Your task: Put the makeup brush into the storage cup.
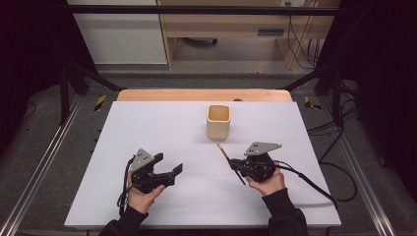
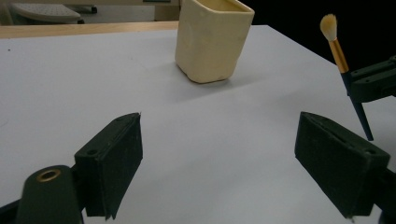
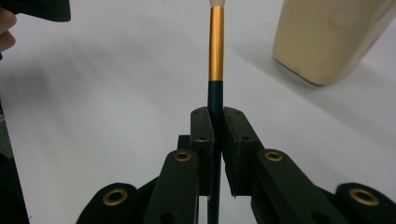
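Observation:
A makeup brush (image 1: pixel 225 153) with a dark handle, a gold ferrule and a pale tuft is clamped in my right gripper (image 1: pixel 235 164), which is shut on its handle; the right gripper view has the brush (image 3: pixel 215 51) rising straight from between the pads (image 3: pixel 201 135). The tuft points toward a cream square cup (image 1: pixel 218 121) that stands upright at the middle back of the table. My left gripper (image 1: pixel 168 163) hovers at the front left, jaws wide open with nothing between them. Its own view shows the cup (image 2: pixel 212 39) ahead and the brush (image 2: pixel 337 46) at the far right.
A pale grey sheet (image 1: pixel 147 128) covers the table, with a wooden edge (image 1: pixel 201 95) at the back. Black frame rails (image 1: pixel 44 162) run along both sides. Cables (image 1: pixel 314 184) trail from the right gripper over the table's right side.

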A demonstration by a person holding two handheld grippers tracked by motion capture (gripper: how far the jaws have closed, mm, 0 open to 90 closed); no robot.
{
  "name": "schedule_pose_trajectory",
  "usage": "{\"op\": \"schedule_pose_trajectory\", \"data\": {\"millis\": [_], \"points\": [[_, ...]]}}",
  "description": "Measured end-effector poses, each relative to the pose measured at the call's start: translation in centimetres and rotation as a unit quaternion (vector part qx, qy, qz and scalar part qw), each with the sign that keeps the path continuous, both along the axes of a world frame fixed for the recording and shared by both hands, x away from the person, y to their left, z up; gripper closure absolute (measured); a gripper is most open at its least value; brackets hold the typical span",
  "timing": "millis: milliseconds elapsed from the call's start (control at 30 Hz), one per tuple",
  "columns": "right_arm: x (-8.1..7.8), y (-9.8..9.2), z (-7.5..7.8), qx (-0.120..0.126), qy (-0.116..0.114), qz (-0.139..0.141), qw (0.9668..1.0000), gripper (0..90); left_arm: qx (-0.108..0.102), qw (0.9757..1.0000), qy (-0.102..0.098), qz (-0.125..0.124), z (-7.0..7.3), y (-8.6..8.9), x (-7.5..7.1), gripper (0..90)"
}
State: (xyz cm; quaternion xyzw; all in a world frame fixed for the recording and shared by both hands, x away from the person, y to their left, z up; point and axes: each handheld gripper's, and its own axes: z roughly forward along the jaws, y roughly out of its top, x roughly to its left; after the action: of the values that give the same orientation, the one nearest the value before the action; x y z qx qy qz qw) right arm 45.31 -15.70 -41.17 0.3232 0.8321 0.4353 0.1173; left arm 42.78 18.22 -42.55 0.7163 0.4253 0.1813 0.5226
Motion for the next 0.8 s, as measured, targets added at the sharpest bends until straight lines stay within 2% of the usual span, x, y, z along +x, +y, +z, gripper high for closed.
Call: {"op": "schedule_pose_trajectory", "data": {"millis": [167,567,800], "points": [[0.0,0.1,-0.2,-0.003,-0.003,-0.002,1.0000,83.3,-0.007,1.0000,-0.003,-0.002,0.2,-0.6,0.2,14.8],[-0.2,0.5,-0.4,0.017,-0.014,-0.006,0.9997,83.3,-0.026,0.9995,-0.017,-0.005,0.5,-2.7,0.4,15.5],[-0.3,0.5,-0.3,0.029,-0.020,-0.006,0.9994,83.3,-0.041,0.9990,-0.019,-0.008,0.7,-3.8,0.6,15.9]]}}
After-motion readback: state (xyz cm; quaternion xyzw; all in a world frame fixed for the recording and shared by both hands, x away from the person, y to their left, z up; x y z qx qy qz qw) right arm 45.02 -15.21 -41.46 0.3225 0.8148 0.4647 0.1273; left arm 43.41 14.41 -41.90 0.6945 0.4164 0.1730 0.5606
